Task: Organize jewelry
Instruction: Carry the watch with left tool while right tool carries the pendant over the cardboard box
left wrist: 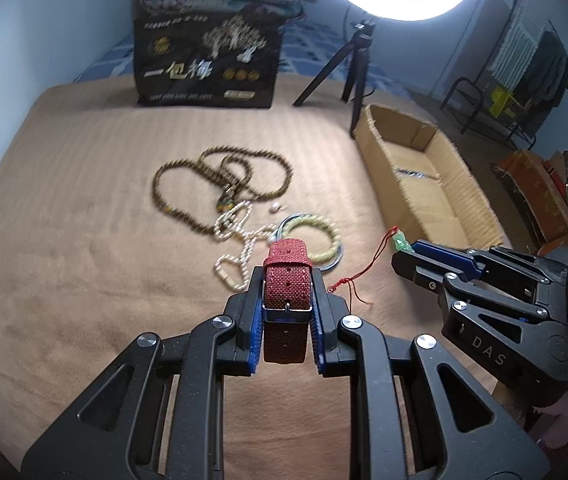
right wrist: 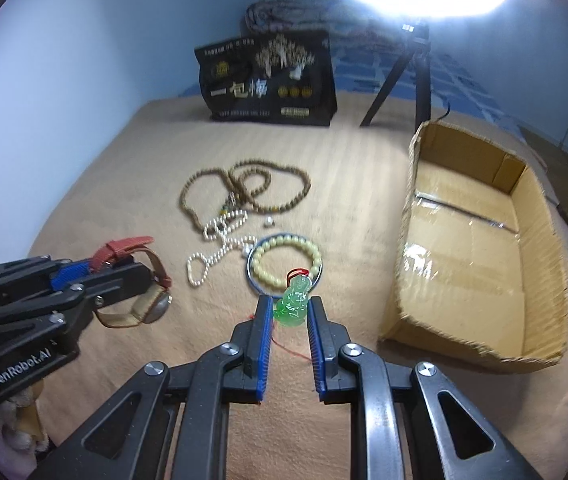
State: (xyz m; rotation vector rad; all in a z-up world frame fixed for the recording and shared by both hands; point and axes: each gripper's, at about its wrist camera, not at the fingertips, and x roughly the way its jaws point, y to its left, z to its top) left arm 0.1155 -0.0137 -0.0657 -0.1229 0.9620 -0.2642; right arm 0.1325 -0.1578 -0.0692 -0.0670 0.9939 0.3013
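My left gripper (left wrist: 286,280) is shut on the red woven strap of a watch (left wrist: 287,280); in the right wrist view the watch (right wrist: 151,300) hangs from it above the tan blanket. My right gripper (right wrist: 291,304) is shut on a green jade pendant (right wrist: 294,300) with a red cord; the pendant also shows in the left wrist view (left wrist: 400,245). On the blanket lie a brown bead necklace (right wrist: 243,188), a white pearl strand (right wrist: 219,240), a yellow bead bracelet (right wrist: 284,256) inside a blue ring, and one small loose white bead (right wrist: 269,222).
An open cardboard box (right wrist: 480,240) lies at the right on the blanket, with only a small metallic item inside. A black printed bag (right wrist: 267,80) stands at the back. A ring light on a tripod (right wrist: 416,76) stands at the back right. The blue wall is at the left.
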